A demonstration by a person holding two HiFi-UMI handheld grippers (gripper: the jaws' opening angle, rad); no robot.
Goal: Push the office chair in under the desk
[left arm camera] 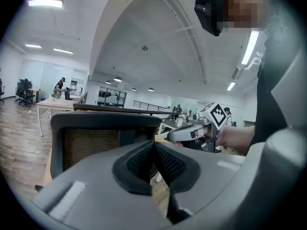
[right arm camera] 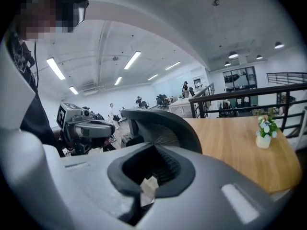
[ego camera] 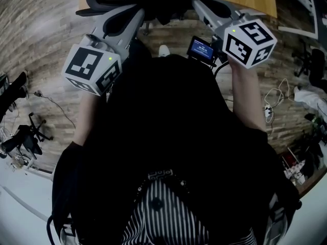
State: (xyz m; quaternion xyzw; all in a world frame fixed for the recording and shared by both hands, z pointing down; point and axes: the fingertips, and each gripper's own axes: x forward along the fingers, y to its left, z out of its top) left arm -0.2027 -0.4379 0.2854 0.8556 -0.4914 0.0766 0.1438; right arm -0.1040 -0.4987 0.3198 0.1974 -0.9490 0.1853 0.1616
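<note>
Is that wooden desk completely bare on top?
No: in the right gripper view a small white pot of flowers stands on the wooden desk, near its far edge.

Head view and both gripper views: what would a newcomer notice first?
In the head view, the black-and-white marker cubes stand out, one each on the left gripper and the right gripper. Both grippers are shut and empty. They point at the backrest of the black office chair, with the wooden desk beyond it and a small potted plant on top.
</note>
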